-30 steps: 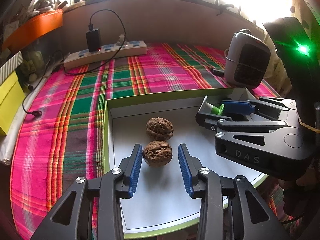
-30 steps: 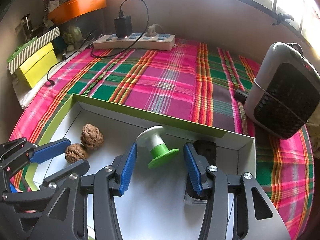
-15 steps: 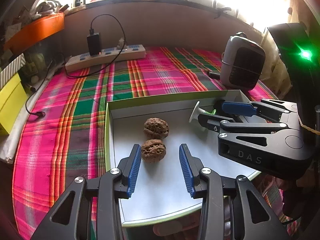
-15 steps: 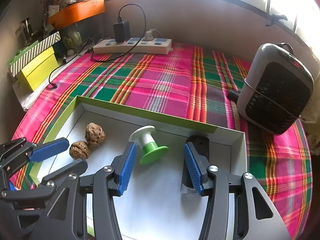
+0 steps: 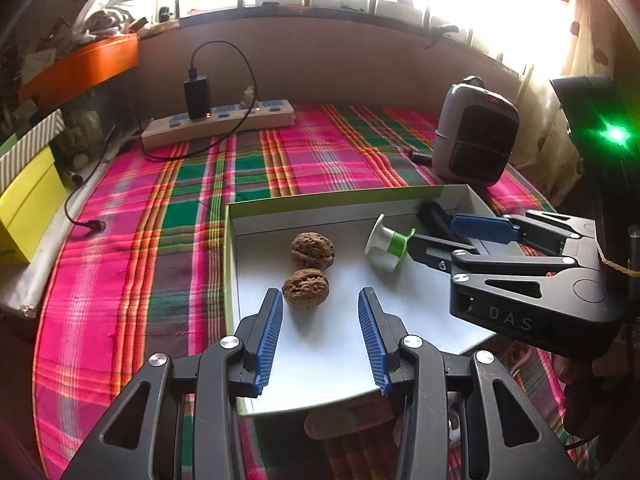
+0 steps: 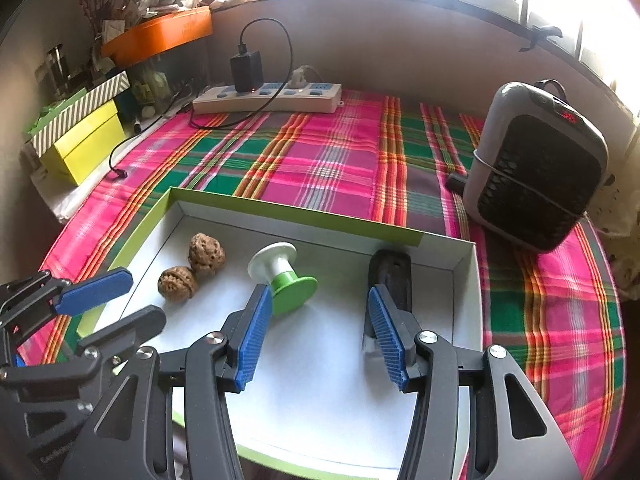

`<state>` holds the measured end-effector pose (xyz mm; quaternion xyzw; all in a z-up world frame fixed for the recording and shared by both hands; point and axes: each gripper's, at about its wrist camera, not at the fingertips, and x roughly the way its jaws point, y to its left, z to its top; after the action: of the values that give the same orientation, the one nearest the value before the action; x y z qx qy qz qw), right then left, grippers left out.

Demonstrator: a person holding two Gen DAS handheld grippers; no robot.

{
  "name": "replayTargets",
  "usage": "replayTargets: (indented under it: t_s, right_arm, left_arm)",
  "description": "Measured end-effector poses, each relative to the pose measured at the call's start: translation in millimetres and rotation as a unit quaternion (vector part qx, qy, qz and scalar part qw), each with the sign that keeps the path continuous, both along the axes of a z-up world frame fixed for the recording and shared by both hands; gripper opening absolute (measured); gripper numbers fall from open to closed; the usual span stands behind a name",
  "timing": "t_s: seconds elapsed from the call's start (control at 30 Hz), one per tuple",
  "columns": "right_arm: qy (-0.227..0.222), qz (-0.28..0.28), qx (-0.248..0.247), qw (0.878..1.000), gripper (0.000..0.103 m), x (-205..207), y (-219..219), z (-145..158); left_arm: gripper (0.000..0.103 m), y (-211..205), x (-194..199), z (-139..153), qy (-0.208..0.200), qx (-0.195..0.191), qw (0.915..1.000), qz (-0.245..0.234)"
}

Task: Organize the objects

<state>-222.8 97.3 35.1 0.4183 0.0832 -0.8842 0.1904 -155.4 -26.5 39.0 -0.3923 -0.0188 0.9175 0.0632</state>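
A shallow green-edged box (image 5: pixel 400 196), white inside, rests on a plaid cloth (image 5: pixel 168 208) of pink, green and orange; four items lie on its floor. Two walnuts sit together toward the box's left side, apparently touching; the nearer walnut (image 5: pixel 306 289) lies just beyond the fingertips of the left gripper (image 5: pixel 320 320), ahead of the gap and toward its left pad, and nothing presses on it; the farther walnut (image 5: pixel 312 251) lies directly behind it. The left gripper's jaws have just been opening and stand wide apart, holding nothing. A white-and-green spool (image 6: pixel 282 276) lies tipped on its side near the middle of the box; its green flange is just beside the left pad of the right gripper (image 6: pixel 316 320), though contact cannot be confirmed. A dark oblong object (image 6: pixel 390 276) lies near the box's right wall, partly hidden behind the right pad; what it is cannot be made out. The right gripper's jaws are spread with bare white floor between them; it grips nothing. Beyond the box, on the cloth: a small grey heater (image 6: pixel 536 168) to the right; a power strip (image 6: pixel 268 98) with a black charger (image 6: pixel 246 72) plugged in along the far wall; a yellow box (image 6: pixel 86 148) at the far left.
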Motion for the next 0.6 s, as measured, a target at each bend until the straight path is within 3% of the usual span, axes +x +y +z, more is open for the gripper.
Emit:
replayTargets:
  t_s: [0.6]
  right_arm:
    - [0.025,-0.023,-0.028,0.999,0.052,45,27,15]
  left_arm:
    - [0.037,-17,46,7,0.023,0.017,0.9995,0.016]
